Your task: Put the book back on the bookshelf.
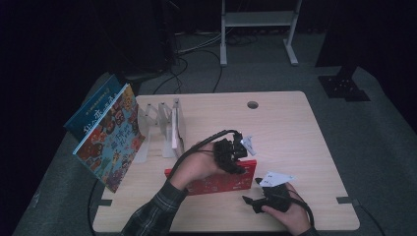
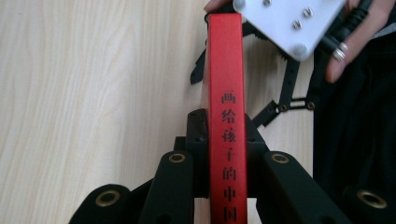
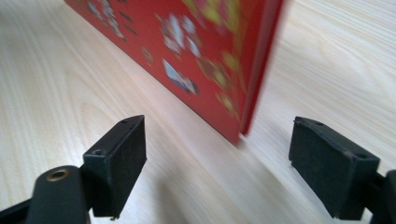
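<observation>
High view, red book: the red book stands on its long edge near the middle of the worktop, at about 6 o'clock from the clear rack, its decorated cover facing the person.
Left tool: the left tool comes down on the book's top edge from about 12 o'clock, near the book's right end, with the person's left hand behind it.
Left tool state: in the left gripper view the two black jaws press on both sides of the book's red spine, clamped on it; dark printed characters run along the spine.
Right tool: the right tool rests low on the worktop at about 4 o'clock from the book, just off its right end, held by the right hand.
Right tool state: in the right gripper view the jaws stand apart, with bare worktop between the pads; the book's lower corner lies ahead of the gap, not touched by either pad.
Rack: a clear divider rack stands at about 10 o'clock from the red book, with a thin pale book upright in one slot.
Leaning books: a colourful picture book and a dark blue book behind it lean at the rack's left end, at the worktop's 9 o'clock edge.
</observation>
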A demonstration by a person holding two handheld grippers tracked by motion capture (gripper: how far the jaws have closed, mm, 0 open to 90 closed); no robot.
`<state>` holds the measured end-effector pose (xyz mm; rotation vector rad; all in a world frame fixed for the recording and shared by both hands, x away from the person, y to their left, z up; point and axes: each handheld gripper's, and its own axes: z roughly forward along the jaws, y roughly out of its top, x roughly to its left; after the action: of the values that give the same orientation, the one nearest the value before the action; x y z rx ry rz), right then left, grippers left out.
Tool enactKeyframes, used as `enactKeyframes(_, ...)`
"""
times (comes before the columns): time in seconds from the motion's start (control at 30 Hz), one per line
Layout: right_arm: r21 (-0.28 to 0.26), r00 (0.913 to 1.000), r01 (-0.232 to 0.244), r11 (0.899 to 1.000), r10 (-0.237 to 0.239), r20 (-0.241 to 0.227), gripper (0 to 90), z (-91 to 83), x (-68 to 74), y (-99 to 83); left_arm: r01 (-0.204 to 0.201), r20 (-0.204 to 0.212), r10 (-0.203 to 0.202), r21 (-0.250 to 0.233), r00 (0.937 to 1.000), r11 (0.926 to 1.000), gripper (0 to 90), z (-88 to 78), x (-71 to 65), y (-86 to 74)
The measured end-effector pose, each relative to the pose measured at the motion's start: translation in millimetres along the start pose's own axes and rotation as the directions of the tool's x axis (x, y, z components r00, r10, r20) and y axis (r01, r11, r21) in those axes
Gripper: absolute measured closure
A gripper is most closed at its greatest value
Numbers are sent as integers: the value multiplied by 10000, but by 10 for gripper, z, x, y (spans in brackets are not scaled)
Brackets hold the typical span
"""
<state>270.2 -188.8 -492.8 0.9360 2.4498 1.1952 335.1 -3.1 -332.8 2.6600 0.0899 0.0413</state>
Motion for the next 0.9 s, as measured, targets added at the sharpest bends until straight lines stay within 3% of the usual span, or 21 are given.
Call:
enactKeyframes(0.23, 107, 9989, -424, 9990, 422, 206, 161, -120, -202, -64, 224, -217, -242, -782, 9995, 9967, 797, -235, 13, -108)
enactKeyframes(0.4, 28, 9966, -747, 9972, 745, 353, 160, -181, -327, -103, 260, -71, -275, -1603, 9996, 9867, 797, -410, 22, -227)
enactKeyframes(0.53, -38, 9949, -864, 9962, 865, 524, 159, -231, -404, -121, 288, 303, -223, -2357, 9993, 9714, 797, -565, 34, -338)
enactKeyframes(0.7, 178, 9910, -968, 9951, 947, 950, 159, -252, -472, -158, 401, 415, -282, -3192, 9987, 9468, 797, -722, 17, -461)
enactKeyframes(0.9, 452, 9902, -925, 9947, 872, 1090, 156, -218, -487, -172, 565, 513, -384, -4206, 9979, 9055, 797, -833, -23, -606)
